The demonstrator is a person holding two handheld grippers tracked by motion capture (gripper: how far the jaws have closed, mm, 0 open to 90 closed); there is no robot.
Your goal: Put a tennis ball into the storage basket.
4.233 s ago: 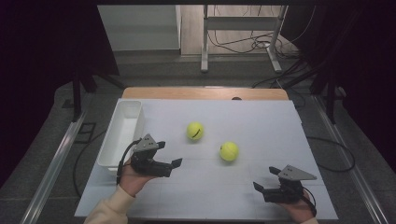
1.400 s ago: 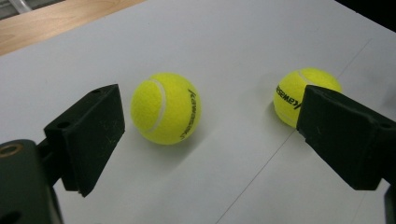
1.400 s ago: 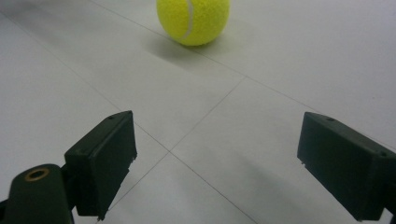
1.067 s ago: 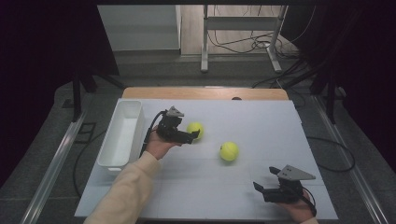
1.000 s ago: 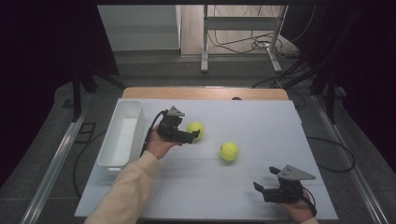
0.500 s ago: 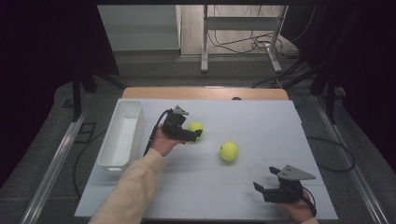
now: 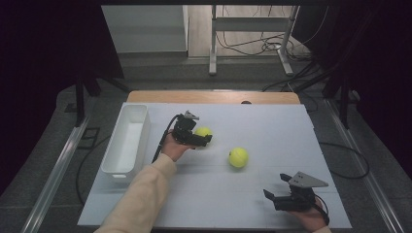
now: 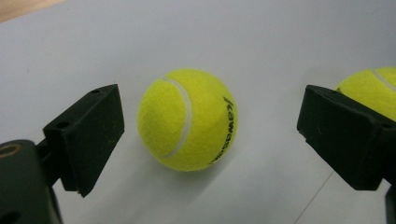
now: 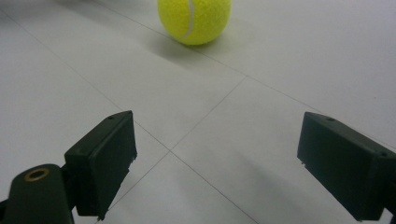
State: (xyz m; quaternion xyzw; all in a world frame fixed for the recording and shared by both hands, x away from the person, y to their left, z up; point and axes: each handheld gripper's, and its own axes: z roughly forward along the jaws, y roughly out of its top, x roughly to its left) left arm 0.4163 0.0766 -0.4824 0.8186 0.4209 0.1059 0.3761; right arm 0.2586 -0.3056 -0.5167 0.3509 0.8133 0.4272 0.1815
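Left claw (image 8: 205,140) wide open, tennis ball (image 8: 187,119) between jaws, untouched, lined up for grab. Right claw (image 9: 215,163) open, empty, resting on table (image 7: 272,121).

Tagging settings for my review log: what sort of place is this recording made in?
Probably a lab or data-collection workspace: a white-covered table under a fixed camera, loose cables on the floor behind, dark curtains at the sides.
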